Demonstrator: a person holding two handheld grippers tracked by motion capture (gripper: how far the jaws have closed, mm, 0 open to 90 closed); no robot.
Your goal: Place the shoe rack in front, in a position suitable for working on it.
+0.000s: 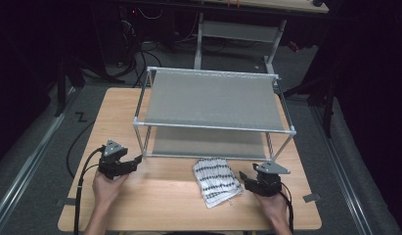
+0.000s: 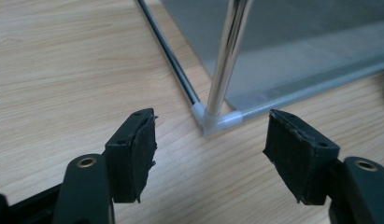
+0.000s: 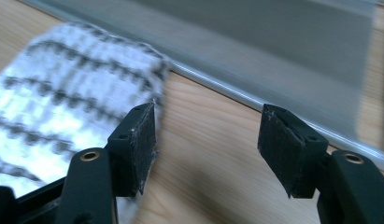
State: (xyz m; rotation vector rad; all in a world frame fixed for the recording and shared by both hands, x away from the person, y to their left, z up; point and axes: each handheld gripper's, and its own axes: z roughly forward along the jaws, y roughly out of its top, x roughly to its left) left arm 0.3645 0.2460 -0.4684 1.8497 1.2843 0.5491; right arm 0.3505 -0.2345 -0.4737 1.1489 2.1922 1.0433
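A folded white cloth with black zigzag stripes (image 1: 216,180) lies on the wooden table in front of a two-tier metal rack (image 1: 213,100) with grey fabric shelves. My right gripper (image 1: 243,177) hovers just right of the cloth, its jaws wide apart over bare wood; the cloth (image 3: 63,116) lies to the left of its left pad. My left gripper (image 1: 138,160) stands open near the rack's front-left foot (image 2: 216,120), with nothing between the pads.
The wooden table (image 1: 164,196) has free room along its front and left side. The rack's lower shelf (image 2: 297,56) sits close to the tabletop. Cables (image 1: 81,176) trail off the left edge; beyond the table is a dark floor with a stand.
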